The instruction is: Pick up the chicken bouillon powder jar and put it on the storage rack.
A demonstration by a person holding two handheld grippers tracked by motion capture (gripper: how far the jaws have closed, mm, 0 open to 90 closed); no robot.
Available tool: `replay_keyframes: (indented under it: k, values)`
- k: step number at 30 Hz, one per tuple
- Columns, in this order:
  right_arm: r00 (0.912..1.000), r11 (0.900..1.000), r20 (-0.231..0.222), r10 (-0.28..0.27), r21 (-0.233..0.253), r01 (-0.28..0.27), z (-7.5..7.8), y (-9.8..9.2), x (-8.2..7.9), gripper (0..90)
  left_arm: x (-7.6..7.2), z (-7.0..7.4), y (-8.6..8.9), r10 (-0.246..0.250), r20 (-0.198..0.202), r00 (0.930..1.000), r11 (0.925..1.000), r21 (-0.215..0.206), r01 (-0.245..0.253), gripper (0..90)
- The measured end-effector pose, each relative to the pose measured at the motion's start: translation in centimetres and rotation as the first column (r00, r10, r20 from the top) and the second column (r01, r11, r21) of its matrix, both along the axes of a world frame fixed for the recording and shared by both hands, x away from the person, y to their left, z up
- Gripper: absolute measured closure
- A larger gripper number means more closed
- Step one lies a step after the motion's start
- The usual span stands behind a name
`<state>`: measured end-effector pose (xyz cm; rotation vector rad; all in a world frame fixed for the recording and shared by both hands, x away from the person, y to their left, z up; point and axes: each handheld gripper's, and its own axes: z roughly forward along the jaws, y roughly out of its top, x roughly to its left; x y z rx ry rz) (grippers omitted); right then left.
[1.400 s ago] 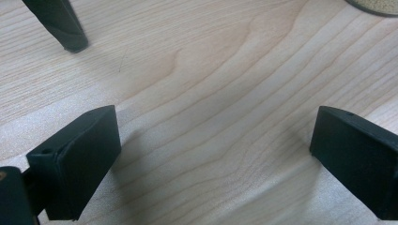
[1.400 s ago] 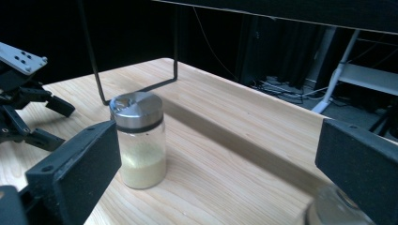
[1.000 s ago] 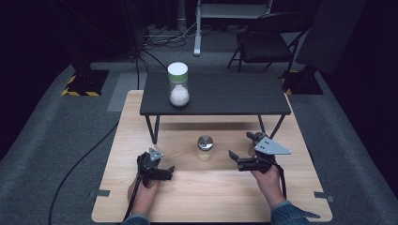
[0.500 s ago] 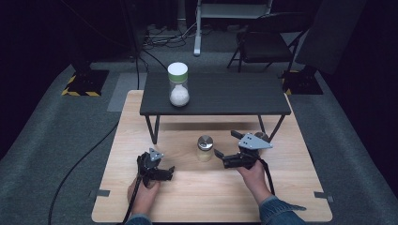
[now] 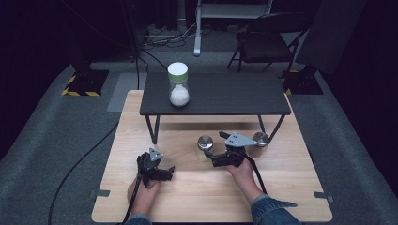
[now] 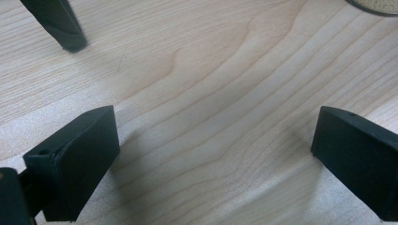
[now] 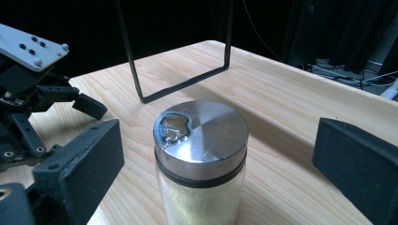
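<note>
The steel-lidded jar point(image 7: 201, 164) stands upright on the wooden tabletop point(image 5: 281, 197), between the spread jaws of the right claw point(image 7: 218, 154) and touching neither. In the high view the jar point(image 5: 204, 146) sits just left of that claw point(image 5: 213, 154). The left claw point(image 5: 170, 172) rests open nearby, holding nothing.

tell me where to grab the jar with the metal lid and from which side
Grip the jar on its round glass body just under the metal lid, with the jaws level from the side. It stands upright on the board, and the right gripper already has its open jaws on either side of it, so closing in from there should hold. The lid's smooth top offers less to pinch.
</note>
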<state>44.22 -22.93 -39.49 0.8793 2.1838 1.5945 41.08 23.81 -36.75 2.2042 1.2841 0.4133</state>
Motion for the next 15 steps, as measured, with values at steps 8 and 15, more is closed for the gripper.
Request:
replay_keyframes:
  k: [8, 15]
  values:
    - [0.9991, 0.998, -0.026, 0.034, -0.047, -0.035, -0.4, 1.4, 0.9, 5.2, 0.0, 0.0, 0.0, 0.000, 0.000, 1.0000, 1.0000, 0.000, 0.000, 1.2]
    - [0.9974, 0.997, -0.062, 0.036, -0.060, -0.040, -1.0, 2.4, 1.4, 10.5, 0.0, 0.0, 0.0, 0.000, 0.000, 1.0000, 1.0000, 0.000, 0.000, 1.2]
